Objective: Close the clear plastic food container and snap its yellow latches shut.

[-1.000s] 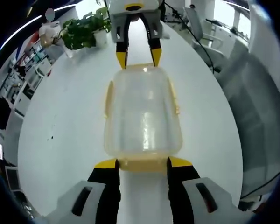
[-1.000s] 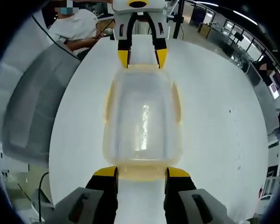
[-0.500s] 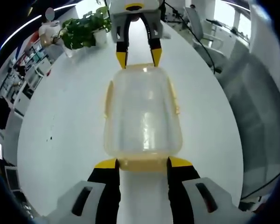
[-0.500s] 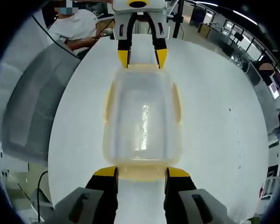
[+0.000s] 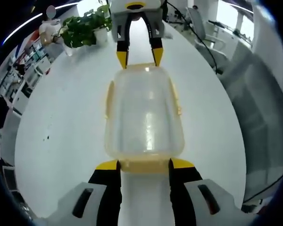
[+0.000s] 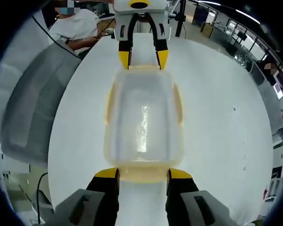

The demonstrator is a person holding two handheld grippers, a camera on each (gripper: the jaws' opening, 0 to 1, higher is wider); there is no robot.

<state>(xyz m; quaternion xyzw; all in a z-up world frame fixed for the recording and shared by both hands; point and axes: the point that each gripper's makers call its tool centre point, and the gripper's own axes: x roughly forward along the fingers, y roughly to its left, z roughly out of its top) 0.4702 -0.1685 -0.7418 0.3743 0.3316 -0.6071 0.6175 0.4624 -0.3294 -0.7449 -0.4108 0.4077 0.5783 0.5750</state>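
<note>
Resting on the round white worktop (image 5: 61,122), the clear plastic food container with yellow latches (image 5: 144,113) sits between both tools — left tool (image 5: 144,165) and right tool (image 6: 142,173) each spread, tips flanking an end latch.

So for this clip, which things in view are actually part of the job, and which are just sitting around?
Part of the job:
- clear food container, lid on
- yellow end latch between the left claw tips
- right claw, at the container's opposite end

Just lying about:
- potted plant at the white table edge
- grey chair
- seated person beyond the table
</note>
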